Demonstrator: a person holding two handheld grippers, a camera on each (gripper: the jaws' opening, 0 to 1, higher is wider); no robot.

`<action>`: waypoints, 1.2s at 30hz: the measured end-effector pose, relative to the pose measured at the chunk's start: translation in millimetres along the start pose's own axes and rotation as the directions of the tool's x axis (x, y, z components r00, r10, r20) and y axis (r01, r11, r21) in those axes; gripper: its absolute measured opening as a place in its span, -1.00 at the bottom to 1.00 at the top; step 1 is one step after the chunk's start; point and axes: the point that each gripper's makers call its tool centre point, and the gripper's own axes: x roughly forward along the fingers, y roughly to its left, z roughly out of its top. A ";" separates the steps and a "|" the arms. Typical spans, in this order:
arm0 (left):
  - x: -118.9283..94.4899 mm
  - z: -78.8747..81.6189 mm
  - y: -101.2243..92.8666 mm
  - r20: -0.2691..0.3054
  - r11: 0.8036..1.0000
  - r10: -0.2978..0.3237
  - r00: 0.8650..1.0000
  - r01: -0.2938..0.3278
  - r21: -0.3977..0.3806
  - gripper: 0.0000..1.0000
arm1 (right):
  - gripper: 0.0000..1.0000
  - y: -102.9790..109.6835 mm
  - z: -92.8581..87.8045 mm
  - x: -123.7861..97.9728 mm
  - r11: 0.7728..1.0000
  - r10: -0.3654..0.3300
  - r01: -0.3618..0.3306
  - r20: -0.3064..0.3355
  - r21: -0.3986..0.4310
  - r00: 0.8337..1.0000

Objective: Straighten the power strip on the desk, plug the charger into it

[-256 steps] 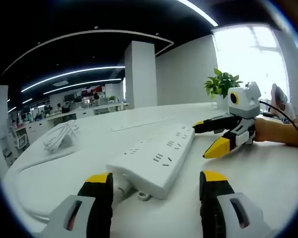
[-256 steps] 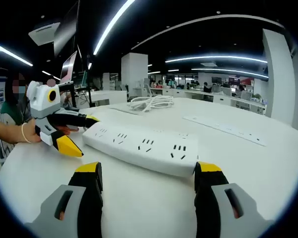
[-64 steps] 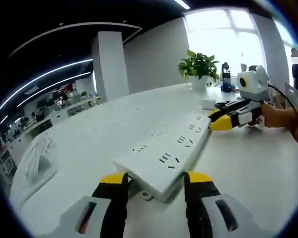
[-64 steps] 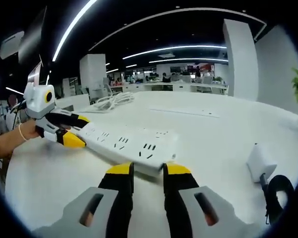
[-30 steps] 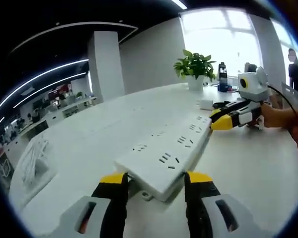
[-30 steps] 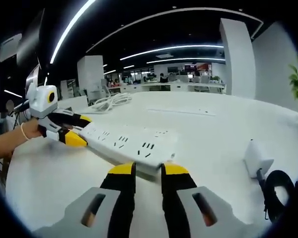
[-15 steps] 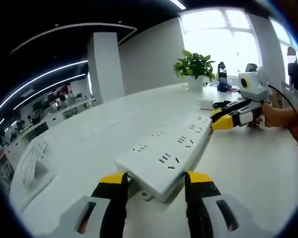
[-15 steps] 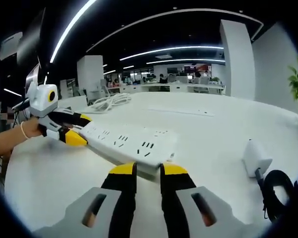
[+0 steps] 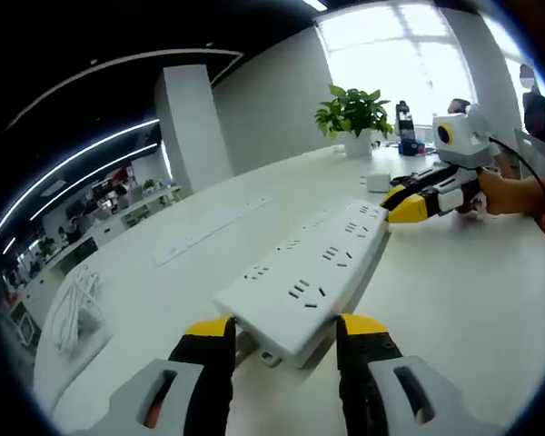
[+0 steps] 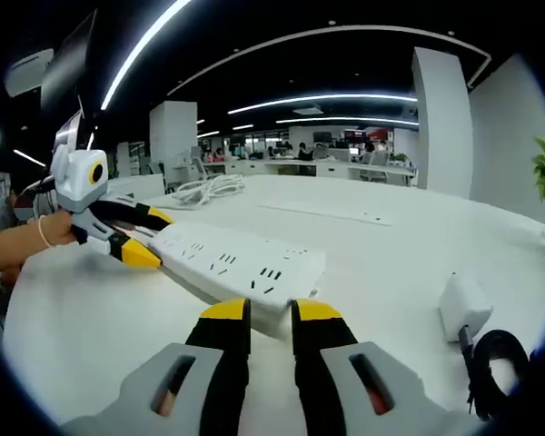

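Both grippers clamp opposite ends of the power strip (image 9: 304, 282): left gripper (image 9: 282, 331) at the cord end, right gripper (image 10: 261, 313) at the far end. The strip lies on the desk (image 10: 381, 241); it appears rigid and light (end grips suit turning). The charger (image 10: 460, 307) rests just beside the strip's far end.

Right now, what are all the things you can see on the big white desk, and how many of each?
power strip: 1, white, mid desk, a gripper at each end
second strip: 1, white, flat, farther back on the desk
cable coil: 1, white, far end of desk
charger: 1, white, on the desk right of the power strip in the right gripper view
cord: 1, black, coiled next to the charger
plant: 1, green, by the window
desk: 1, white
left gripper: 1, yellow tips, shut on the power strip
right gripper: 1, yellow tips, shut on the power strip
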 end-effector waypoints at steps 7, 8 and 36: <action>-5.4 1.5 2.7 -0.003 1.000 0.004 1.000 -0.004 -0.028 -0.24 | -0.60 1.8 11.3 -4.7 1.000 0.015 -0.015 0.033 0.008 0.999; -6.6 1.6 2.5 -0.001 0.999 0.004 1.000 -0.004 -0.032 -0.27 | -0.58 1.9 12.0 -5.0 1.000 0.016 -0.016 0.036 0.014 0.999; -29.5 0.7 0.0 0.009 0.993 0.076 0.997 -0.075 -0.096 -0.04 | -0.17 21.6 8.0 -17.0 0.986 0.117 -0.121 0.037 0.118 0.992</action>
